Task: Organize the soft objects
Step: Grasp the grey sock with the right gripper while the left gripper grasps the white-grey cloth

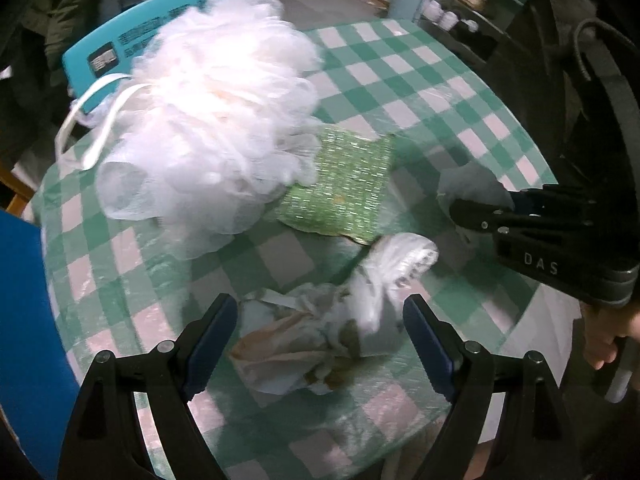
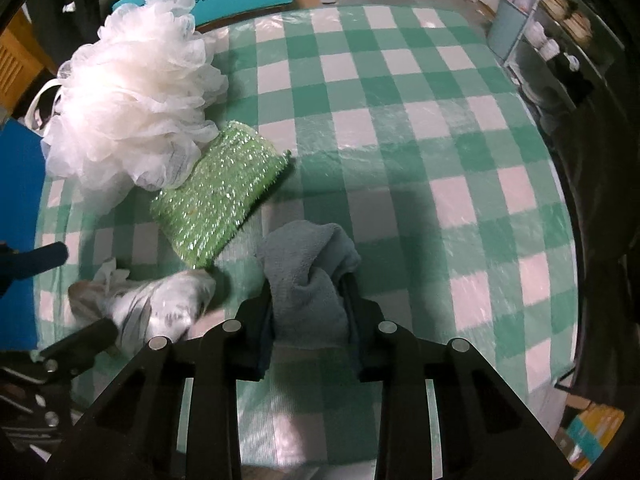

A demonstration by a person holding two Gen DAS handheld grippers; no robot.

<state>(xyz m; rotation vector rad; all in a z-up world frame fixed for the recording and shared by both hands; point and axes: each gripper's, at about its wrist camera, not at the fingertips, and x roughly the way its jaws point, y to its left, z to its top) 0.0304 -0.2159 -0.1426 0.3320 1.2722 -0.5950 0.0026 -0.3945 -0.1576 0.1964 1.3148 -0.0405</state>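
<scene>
crumpled plastic bag is lying straight ahead between the spread fingers of the left gripper, long axis running toward the green scouring pad. right gripper is pinching a grey-blue towel, so the left is sitting nearer the bag.

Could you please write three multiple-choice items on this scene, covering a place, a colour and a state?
1. Where does the white bath pouf lie relative to the green sponge?
A. apart
B. touching it at the table's far left
C. under it

2. What colour is the cloth in the right gripper?
A. red
B. yellow
C. grey-blue

3. How do the left gripper jaws stand?
A. open around the crumpled plastic bag
B. shut
C. clamped on the sponge

Answers: 1 B, the pouf overlaps the sponge's edge; 2 C, the right wrist view shows it; 3 A, gaps show beside both pads.
</scene>
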